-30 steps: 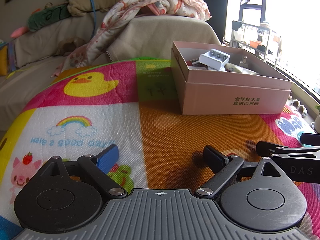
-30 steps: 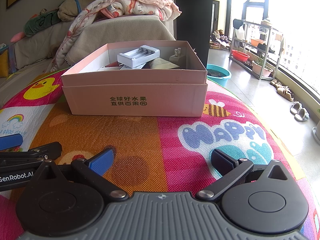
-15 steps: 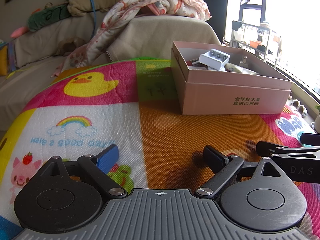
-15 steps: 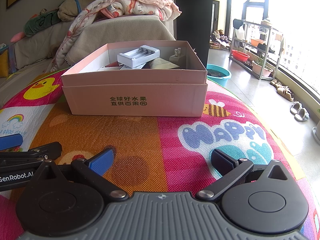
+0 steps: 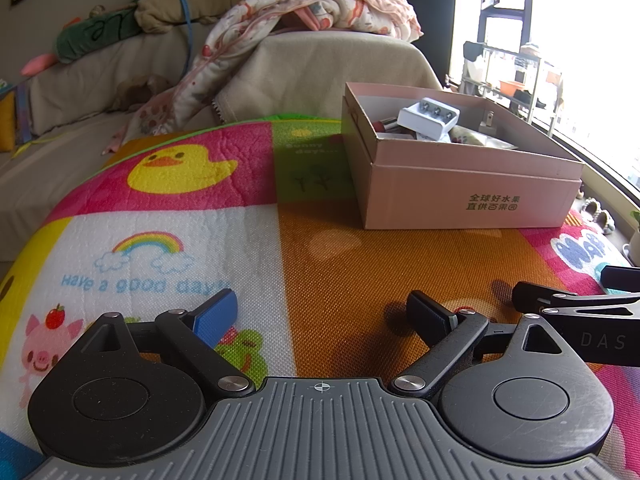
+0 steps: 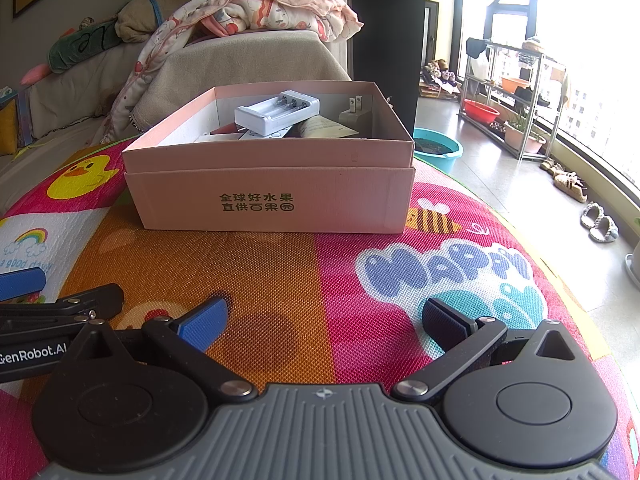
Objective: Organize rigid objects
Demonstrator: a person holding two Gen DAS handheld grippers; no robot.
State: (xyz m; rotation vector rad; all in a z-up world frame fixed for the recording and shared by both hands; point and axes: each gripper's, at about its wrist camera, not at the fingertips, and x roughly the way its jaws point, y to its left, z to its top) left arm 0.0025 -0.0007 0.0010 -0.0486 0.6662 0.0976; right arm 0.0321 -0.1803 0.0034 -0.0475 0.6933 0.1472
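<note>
A pink cardboard box (image 6: pixel 276 196) is seen standing open on a colourful play mat (image 6: pixel 360 280) printed with a duck, a rainbow and the word "HAPPY". Inside the box, a white battery charger (image 6: pixel 278 114) is propped on top of other items, with a white plug adapter (image 6: pixel 356 114) beside it. The left gripper (image 5: pixel 322 316) and the right gripper (image 6: pixel 324 318) are held low over the mat, side by side, near the box; the jaws of both are spread wide and empty. A blanket-draped sofa (image 5: pixel 304 76) is visible behind.
</note>
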